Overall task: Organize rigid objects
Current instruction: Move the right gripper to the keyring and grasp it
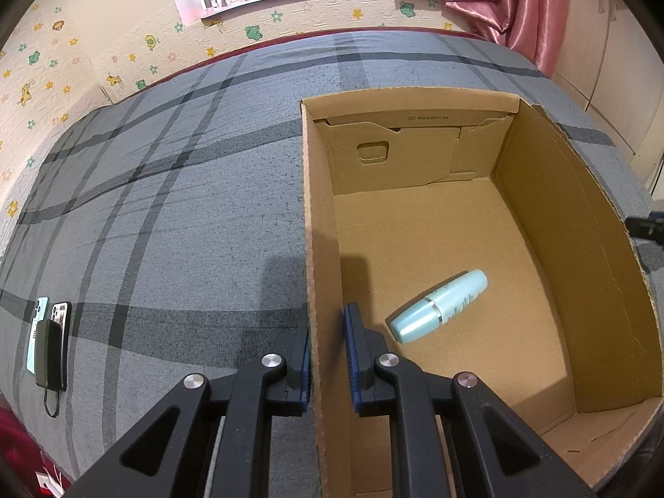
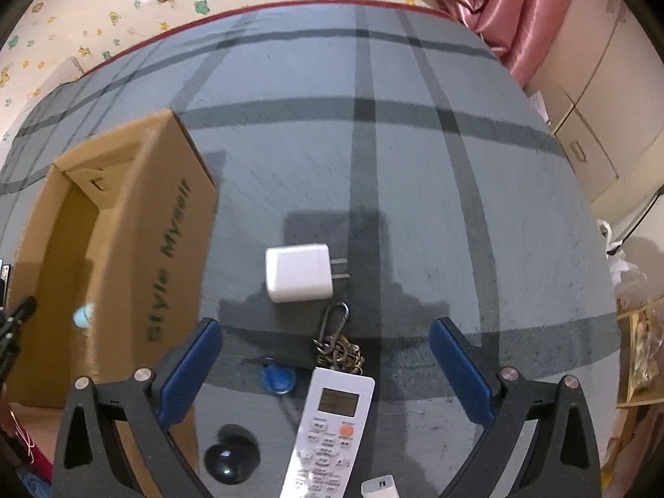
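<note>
An open cardboard box stands on the grey plaid bed cover. A pale blue tube lies on its floor. My left gripper is shut on the box's left wall, one finger outside, one inside. My right gripper is open and empty above a white remote, with a white charger plug, a key chain and a blue key fob just ahead. The box stands to its left.
Phones and a black power bank lie on the cover at the far left. A black round object and a small white item lie near the remote. A wall, window and pink curtain stand behind the bed.
</note>
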A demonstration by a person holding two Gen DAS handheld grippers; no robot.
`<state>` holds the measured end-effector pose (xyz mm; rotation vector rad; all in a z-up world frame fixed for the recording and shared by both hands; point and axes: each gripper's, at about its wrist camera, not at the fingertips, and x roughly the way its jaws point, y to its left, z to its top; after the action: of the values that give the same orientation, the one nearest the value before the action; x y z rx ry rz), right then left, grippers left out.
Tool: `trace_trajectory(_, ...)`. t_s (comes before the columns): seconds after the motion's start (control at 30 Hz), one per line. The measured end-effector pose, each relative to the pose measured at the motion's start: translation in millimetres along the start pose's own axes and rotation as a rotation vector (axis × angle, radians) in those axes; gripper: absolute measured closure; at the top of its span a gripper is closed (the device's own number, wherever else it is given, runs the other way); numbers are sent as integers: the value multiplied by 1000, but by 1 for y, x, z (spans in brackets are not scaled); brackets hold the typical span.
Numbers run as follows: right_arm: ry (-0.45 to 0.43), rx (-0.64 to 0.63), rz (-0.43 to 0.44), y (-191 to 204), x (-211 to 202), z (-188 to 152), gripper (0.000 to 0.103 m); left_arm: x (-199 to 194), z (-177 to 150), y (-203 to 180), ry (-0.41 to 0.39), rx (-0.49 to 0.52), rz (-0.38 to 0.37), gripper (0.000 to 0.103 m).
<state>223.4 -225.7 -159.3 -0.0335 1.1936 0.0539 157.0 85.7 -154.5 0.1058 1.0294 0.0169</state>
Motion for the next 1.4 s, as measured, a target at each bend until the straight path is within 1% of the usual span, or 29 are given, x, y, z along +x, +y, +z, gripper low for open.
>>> trace_trajectory(0.17,41,18,-11,-8,27,-7,1,0,0,0,0,-1,-1,89)
trace_trajectory(0.37,87,38,-9,-13,49,-8,1,0,0,0,0,-2,0,89)
trace_trajectory(0.73,110,54,-26,-17,57,-11,1,0,0,1,1,-2,0,89)
trace_trajectory(0.8,126,64,-24,-18,64,-10,3,0,0,1,1,-1,2,89)
trace_trajectory(0.87,147,74,-16,-18,71,-8,8,0,0,2,2,-3,1,89)
trace_trajectory(0.93,167,84,-8,-19,78,-8,21,0,0,1,3,-2,1,89)
trace_trajectory(1.0,179,85,-3,-18,83,-7,22,0,1,1,3,-1,3,89)
trace_trajectory(1.07,183,70,-9,-16,87,-6,30,0,1,0,2,-2,2,89)
trace_trajectory(1.1,185,63,-18,-15,88,-5,41,0,1,0,3,-1,3,89)
trace_trajectory(1.13,186,55,-19,-13,89,-5,55,0,1,1,3,-1,3,89)
trace_trajectory(1.23,184,40,-9,-10,89,-6,82,0,1,1,2,-2,3,89)
trace_trajectory(1.3,171,29,-10,-8,88,-5,89,1,1,0,2,-3,4,89)
trace_trajectory(1.4,157,33,-10,-6,83,-6,89,1,1,0,2,-2,5,89)
